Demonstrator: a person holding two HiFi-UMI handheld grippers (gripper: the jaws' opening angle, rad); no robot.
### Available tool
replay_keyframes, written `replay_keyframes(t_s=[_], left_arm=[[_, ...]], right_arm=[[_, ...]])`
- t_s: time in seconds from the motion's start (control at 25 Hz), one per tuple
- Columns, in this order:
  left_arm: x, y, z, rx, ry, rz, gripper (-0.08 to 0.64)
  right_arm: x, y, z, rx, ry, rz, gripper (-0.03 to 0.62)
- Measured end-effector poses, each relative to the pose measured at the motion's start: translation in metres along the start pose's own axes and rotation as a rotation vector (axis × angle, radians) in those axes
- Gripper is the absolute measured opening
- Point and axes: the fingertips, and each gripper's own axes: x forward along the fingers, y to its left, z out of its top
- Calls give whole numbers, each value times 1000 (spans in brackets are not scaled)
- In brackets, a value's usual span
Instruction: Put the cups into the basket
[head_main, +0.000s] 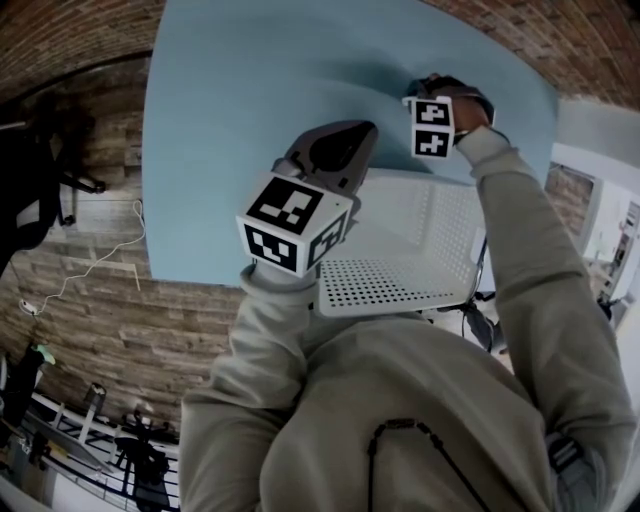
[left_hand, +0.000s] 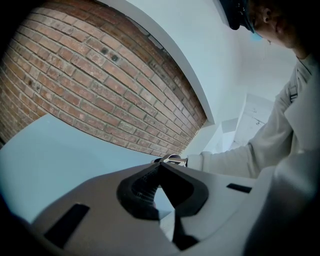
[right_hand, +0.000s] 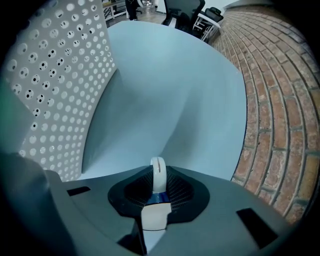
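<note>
- Right gripper (right_hand: 158, 189) is clamped on the handle of a white ceramic cup with a blue band (right_hand: 154, 220), near the pale blue bench's (head_main: 220, 120) right edge, just outside the white perforated plastic basket (head_main: 400, 270).
- Left gripper (left_hand: 161, 166) has its jaws together and holds nothing.

Pale blue bench (head_main: 230, 120), smooth and flat, spread below and ahead of the right claw (right_hand: 158, 186). Directly on it, just left of that claw, a white basket (head_main: 420, 250) with perforated walls, standing upright near the bench's edge.
</note>
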Motion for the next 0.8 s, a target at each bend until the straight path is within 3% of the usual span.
replay_keyframes(t_s=[0.44,0.8], left_arm=[[-2,-2,-2,31,35,29,-5],[-11,-11,10,66,-22,60,-5]], right_arm=[[-51,-15,-13,87,-15,-80,72],[-119,-15,-39,163,-14,-180,72]])
